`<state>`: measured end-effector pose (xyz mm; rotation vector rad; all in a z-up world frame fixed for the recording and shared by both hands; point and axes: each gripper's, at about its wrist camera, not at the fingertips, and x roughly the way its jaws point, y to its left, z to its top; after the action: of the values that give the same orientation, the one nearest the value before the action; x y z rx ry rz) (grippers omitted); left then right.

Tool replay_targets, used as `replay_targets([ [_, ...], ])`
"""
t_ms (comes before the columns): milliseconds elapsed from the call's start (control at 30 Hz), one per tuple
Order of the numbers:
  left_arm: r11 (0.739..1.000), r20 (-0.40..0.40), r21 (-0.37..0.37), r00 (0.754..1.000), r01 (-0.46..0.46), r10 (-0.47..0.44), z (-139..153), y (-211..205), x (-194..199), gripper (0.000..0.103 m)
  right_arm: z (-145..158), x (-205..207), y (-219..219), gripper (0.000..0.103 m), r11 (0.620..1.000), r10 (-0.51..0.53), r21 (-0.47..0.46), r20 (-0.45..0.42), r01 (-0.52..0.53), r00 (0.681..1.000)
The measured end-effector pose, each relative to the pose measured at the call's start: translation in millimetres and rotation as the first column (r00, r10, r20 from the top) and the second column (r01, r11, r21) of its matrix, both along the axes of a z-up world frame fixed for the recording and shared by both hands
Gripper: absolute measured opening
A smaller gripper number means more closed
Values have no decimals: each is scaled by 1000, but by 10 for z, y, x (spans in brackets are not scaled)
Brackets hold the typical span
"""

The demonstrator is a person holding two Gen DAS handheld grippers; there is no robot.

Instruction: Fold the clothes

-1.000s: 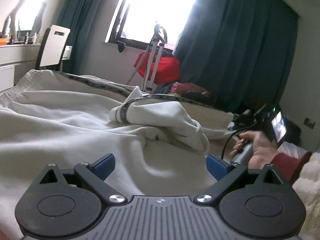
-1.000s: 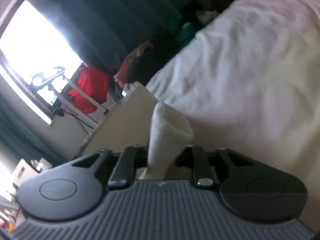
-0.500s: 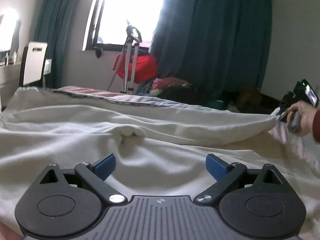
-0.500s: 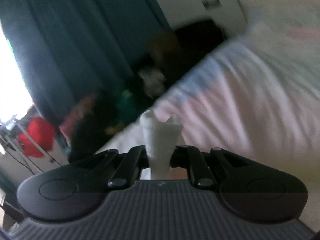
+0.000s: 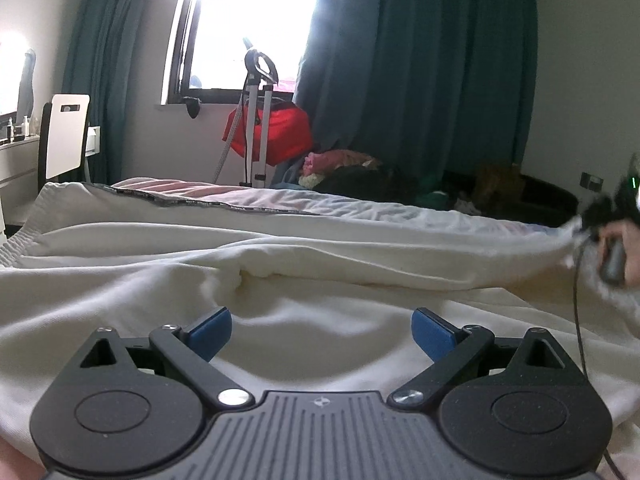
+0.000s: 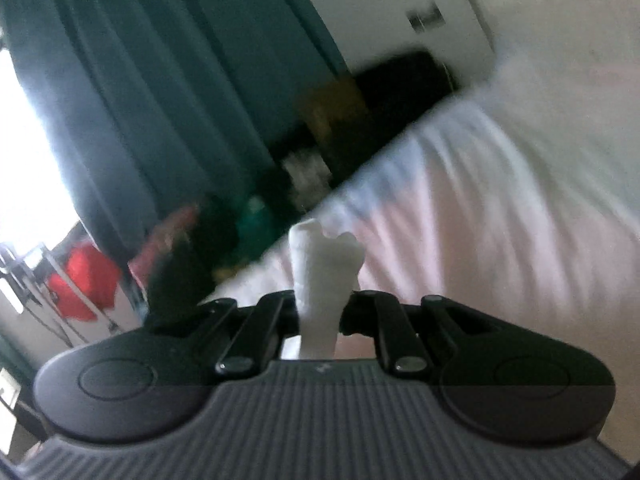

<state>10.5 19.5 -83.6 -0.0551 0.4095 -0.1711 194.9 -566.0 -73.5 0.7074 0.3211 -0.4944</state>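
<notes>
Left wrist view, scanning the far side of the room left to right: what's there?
White chair → bright window → red bag behind a metal stand → pink clothes pile → teal curtain → right gripper pinching the white garment.

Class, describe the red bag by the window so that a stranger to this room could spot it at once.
Start at the bright window between the dark teal curtains. Below its sill, on the floor beyond the bed, a red fabric bag sits behind a white-and-grey upright stand. It is the only vivid red thing there; the clothes heap beside it is pink and dark.
</notes>
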Motion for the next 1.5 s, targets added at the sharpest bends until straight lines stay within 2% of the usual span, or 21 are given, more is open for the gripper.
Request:
replay_targets([
  [67, 1000, 1, 1, 1000, 1, -1, 6, 3, 0, 98, -255, -126, -51, 16, 997, 0, 77, -16, 1, 1000],
  [100, 1000, 3, -1, 1000, 0, 0, 11, 6, -1, 98, -361, -178, -61, 24, 994, 5, 107, -21, -3, 1000],
  [133, 1000, 5, -2, 1000, 0, 0, 16, 8, -3, 98, -467, -230, -72, 40, 990, 10, 138, -26, -7, 1000],
  [167, 1000, 6, -2, 1000, -2, 2, 19, 8, -10, 98, -517, -290, -39, 47, 988, 18, 156, -13, -16, 1000],
  [200, 1000, 5, -3, 1000, -3, 3, 21, 6, -19, 98, -558, -352, -1, 60, 985, 26, 172, 2, -26, 1000],
  [233, 1000, 3, -6, 1000, -4, 4, 24, 6, -27, 98, -590, -415, 37, 67, 981, 29, 193, 21, -33, 999],
  [267, 1000, 2, -11, 1000, -4, 4, 26, 10, -37, 98, -622, -476, 84, 68, 974, 41, 223, 45, -50, 998],
  [400, 999, -7, -38, 1000, -7, 7, 43, 30, -69, 98, -751, -596, 252, 68, 951, 95, 288, 64, -109, 993],
  [467, 999, -9, -51, 1000, -7, 7, 55, 38, -78, 98, -731, -567, 361, 67, 959, 134, 249, 33, -138, 990],
  [500, 998, -9, -58, 1000, -7, 7, 60, 47, -82, 98, -712, -568, 388, 62, 964, 138, 226, 25, -141, 990],
  [567, 997, -16, -70, 1000, -12, 11, 67, 61, -76, 98, -673, -576, 435, 44, 973, 142, 182, 13, -142, 990],
  [600, 997, -19, -74, 1000, -17, 16, 69, 66, -71, 98, -674, -601, 423, 17, 976, 127, 179, 6, -126, 992],
  [800, 994, -41, -95, 998, -53, 49, 103, 112, -65, 98, -698, -768, 316, 5, 984, 23, 178, -37, -16, 999],
  [1000, 996, -23, -55, 997, -72, 71, 151, 98, -82, 98, -721, -934, 209, 5, 981, -82, 171, -79, 95, 994],
  [1200, 996, -11, -45, 997, -78, 77, 216, 135, -134, 98, -662, -868, 304, 6, 994, -73, 73, -115, 82, 991],
  [1267, 996, -12, -40, 997, -78, 77, 231, 137, -152, 98, -614, -932, 395, 9, 999, -52, -6, -139, 52, 989],
  [1367, 997, 1, -44, 998, -60, 60, 263, 128, -201, 98, -448, -895, 420, 13, 998, -11, -64, -169, 0, 986],
  [1400, 998, 19, -30, 998, -53, 54, 271, 107, -232, 98, -391, -938, 462, 19, 997, 4, -73, -157, -15, 988],
  [1433, 999, 34, -12, 998, -48, 49, 278, 82, -256, 97, -333, -989, 509, 43, 996, 19, -81, -143, -31, 990],
  [1467, 999, 45, 4, 998, -43, 43, 283, 58, -275, 97, -264, -1052, 581, 59, 994, 33, -103, -129, -47, 991],
  [1500, 999, 52, 12, 998, -37, 36, 292, 44, -294, 97, -193, -1115, 657, 86, 990, 48, -127, -115, -63, 992],
])
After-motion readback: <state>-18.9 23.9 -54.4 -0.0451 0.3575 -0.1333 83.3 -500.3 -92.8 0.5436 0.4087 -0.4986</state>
